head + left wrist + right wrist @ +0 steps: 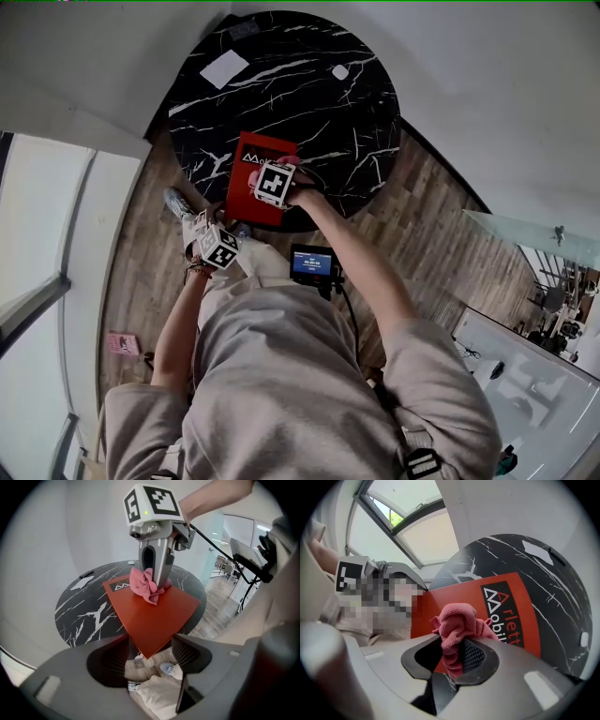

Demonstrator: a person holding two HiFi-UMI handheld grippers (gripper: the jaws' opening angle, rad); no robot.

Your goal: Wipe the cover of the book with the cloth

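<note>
A red book (pixel 253 173) with white lettering lies on the near edge of the round black marble table (pixel 319 122), one corner past the rim. My right gripper (pixel 272 187) is shut on a bunched pink cloth (pixel 457 620) and holds it down on the book cover (pixel 487 606). The left gripper view shows that cloth (pixel 145 585) under the right gripper (pixel 152 581). My left gripper (pixel 150 646) is off the table by the book's overhanging corner (pixel 149 644). Its jaws stand wide, the corner reaching between them. I cannot tell whether they touch the corner.
A white sheet (pixel 224 68) and a small white piece (pixel 339 72) lie on the table's far half. A small screen (pixel 312 263) hangs at the person's chest. Wood floor surrounds the table, with a shoe (pixel 178 202) and a pink item (pixel 122 343) at left.
</note>
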